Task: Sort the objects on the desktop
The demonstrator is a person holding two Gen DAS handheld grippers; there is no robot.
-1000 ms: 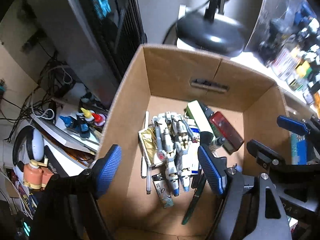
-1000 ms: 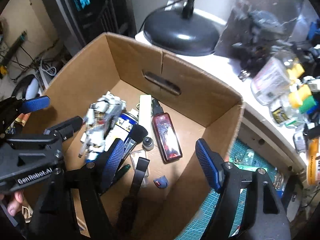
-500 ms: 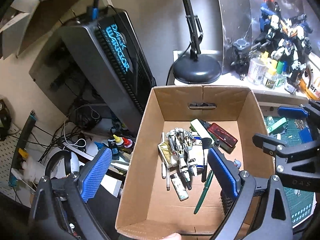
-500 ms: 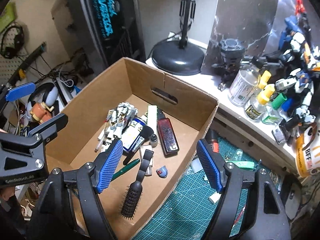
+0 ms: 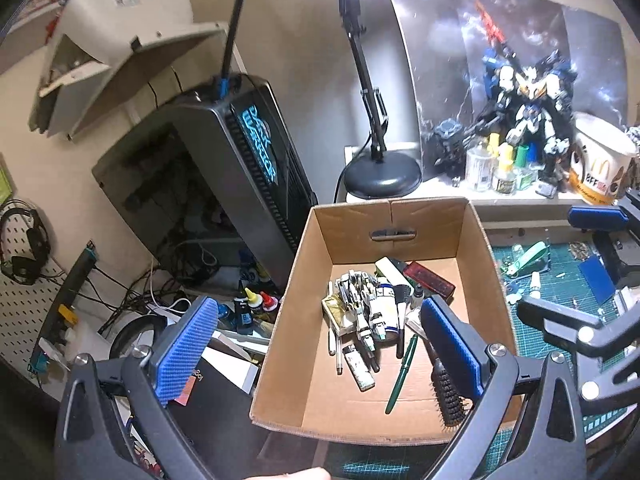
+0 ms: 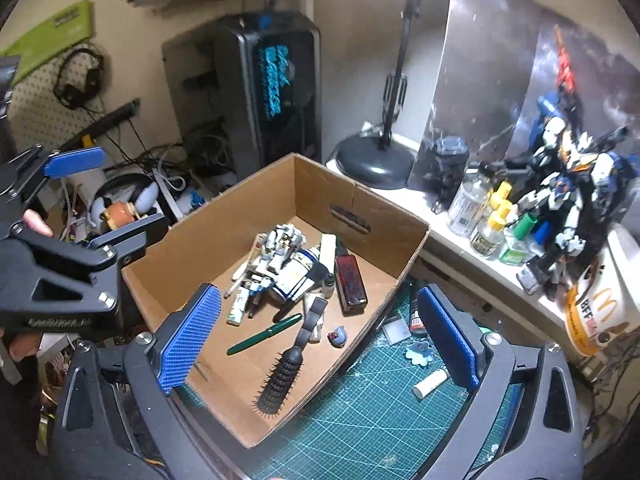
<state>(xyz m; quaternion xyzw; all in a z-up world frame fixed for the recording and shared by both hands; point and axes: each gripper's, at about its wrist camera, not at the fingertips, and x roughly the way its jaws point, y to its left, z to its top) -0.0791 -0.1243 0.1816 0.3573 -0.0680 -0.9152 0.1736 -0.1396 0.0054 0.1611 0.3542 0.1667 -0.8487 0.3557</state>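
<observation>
The left gripper [image 5: 320, 350] and the right gripper [image 6: 316, 338] both hung above the open brown cardboard box [image 6: 192, 244], their blue-padded jaws spreading wide with nothing gripped between them. Inside the box lay a white robot model [image 6: 280, 252], a dark red rectangular bottle [image 6: 351, 280], a green pen [image 6: 264, 334] and a black bristled hairbrush [image 6: 282, 372]. The box rested on a green gridded cutting mat [image 6: 360, 412].

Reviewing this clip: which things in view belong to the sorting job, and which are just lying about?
Job:
cardboard box
hairbrush, green pen, red bottle and white robot model, all inside the box
white stick on the green cutting mat

Lying about:
desk lamp
computer tower
standing robot figure
headphones
paper bucket
</observation>
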